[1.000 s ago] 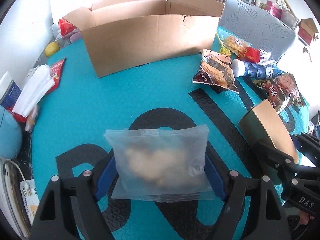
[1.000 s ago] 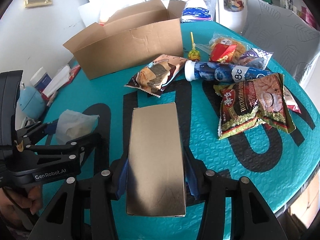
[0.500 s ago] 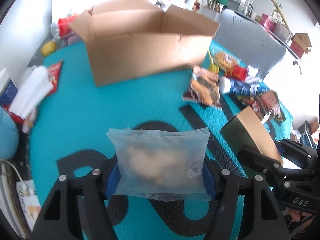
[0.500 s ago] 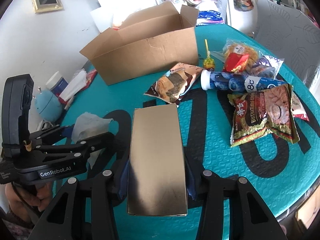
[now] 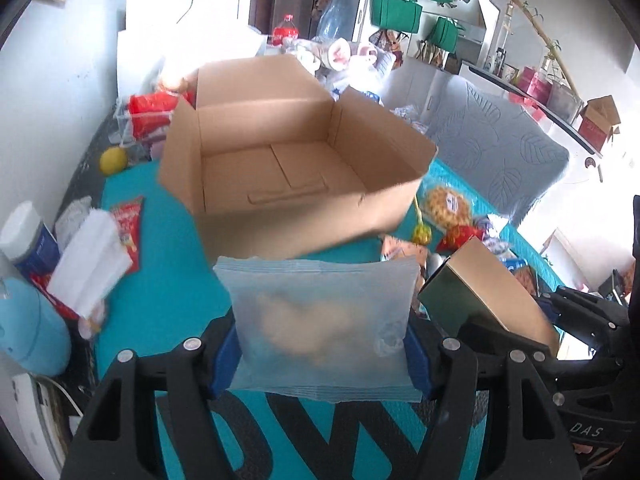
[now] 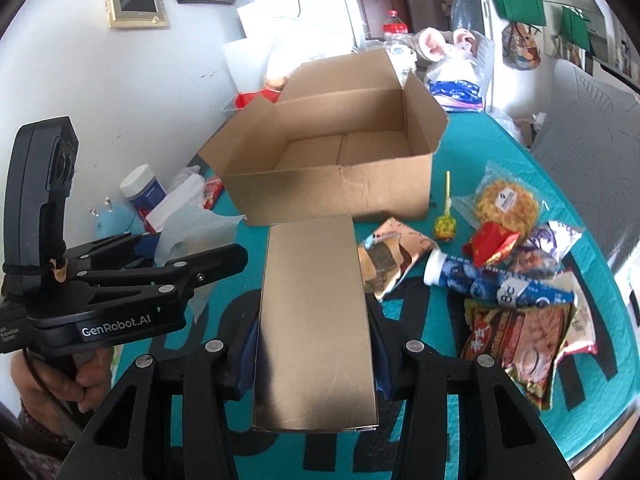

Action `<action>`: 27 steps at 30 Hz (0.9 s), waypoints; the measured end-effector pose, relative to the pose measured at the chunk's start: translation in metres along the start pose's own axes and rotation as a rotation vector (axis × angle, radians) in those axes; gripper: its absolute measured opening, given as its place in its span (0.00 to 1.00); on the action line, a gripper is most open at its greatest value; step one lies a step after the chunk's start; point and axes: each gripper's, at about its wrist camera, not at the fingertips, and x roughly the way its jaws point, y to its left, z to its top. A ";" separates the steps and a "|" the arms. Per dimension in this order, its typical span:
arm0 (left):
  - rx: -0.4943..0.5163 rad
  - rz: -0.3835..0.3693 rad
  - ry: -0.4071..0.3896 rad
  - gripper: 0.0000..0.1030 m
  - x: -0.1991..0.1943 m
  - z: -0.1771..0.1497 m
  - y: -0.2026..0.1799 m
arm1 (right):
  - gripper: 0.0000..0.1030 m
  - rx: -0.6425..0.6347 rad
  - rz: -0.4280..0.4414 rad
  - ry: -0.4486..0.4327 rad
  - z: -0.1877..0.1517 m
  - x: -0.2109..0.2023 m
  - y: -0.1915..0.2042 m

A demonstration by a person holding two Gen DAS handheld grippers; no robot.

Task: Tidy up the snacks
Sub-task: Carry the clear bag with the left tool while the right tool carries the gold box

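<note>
Held, left: your left gripper (image 5: 322, 354) has its blue pads clamped on both side edges of a frosted snack pouch (image 5: 320, 320), pale lumps dimly visible inside. The pouch hangs clear of the teal table mat (image 5: 168, 296), in front of the cardboard box.

Held, right: your right gripper (image 6: 314, 354) grasps a gold carton (image 6: 314, 328) by its long sides, the carton lying flat between the fingers and pointing toward the box. From the left wrist view the same carton (image 5: 486, 298) sits just right of the pouch, tilted.

Container: one open cardboard box (image 6: 332, 160), flaps up, standing on the mat beyond both grippers. Its floor shows bare cardboard.

Loose on the mat, right of the box and apart from both grippers:
- seaweed snack packet (image 6: 386, 258), just beside the carton's far right corner
- lollipop (image 6: 445, 222) with a yellow stick, near the box's front right corner
- clear bag of yellow crisps (image 6: 506, 202)
- small red packet (image 6: 494, 242), resting against the crisps bag
- blue tube with a white cap (image 6: 492, 284), lying on its side
- dark red printed bag (image 6: 528, 344), under the tube's end

Left of the box: a white-lidded jar (image 6: 142, 190), white tissues (image 5: 94, 252), a red sachet (image 5: 128, 222) and a yellow ball (image 5: 113, 160) by the wall.

Person: a hand (image 6: 52, 380) grips the left gripper's handle at the lower left of the right wrist view.
</note>
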 end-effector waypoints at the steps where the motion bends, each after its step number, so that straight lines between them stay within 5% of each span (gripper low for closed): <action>1: 0.006 -0.001 -0.014 0.66 -0.002 0.006 0.001 | 0.44 -0.007 0.001 -0.009 0.006 -0.001 0.000; 10: 0.052 0.049 -0.161 0.66 -0.017 0.061 0.006 | 0.44 -0.071 0.030 -0.137 0.060 -0.014 0.006; 14: 0.062 0.031 -0.220 0.66 -0.018 0.088 0.008 | 0.33 -0.092 0.037 -0.196 0.088 -0.014 0.006; 19: 0.024 0.031 -0.218 0.66 -0.007 0.105 0.021 | 0.28 -0.063 0.059 -0.169 0.106 0.001 -0.003; 27: 0.004 0.039 -0.166 0.66 -0.001 0.087 0.039 | 0.30 -0.042 0.048 -0.107 0.095 0.014 -0.001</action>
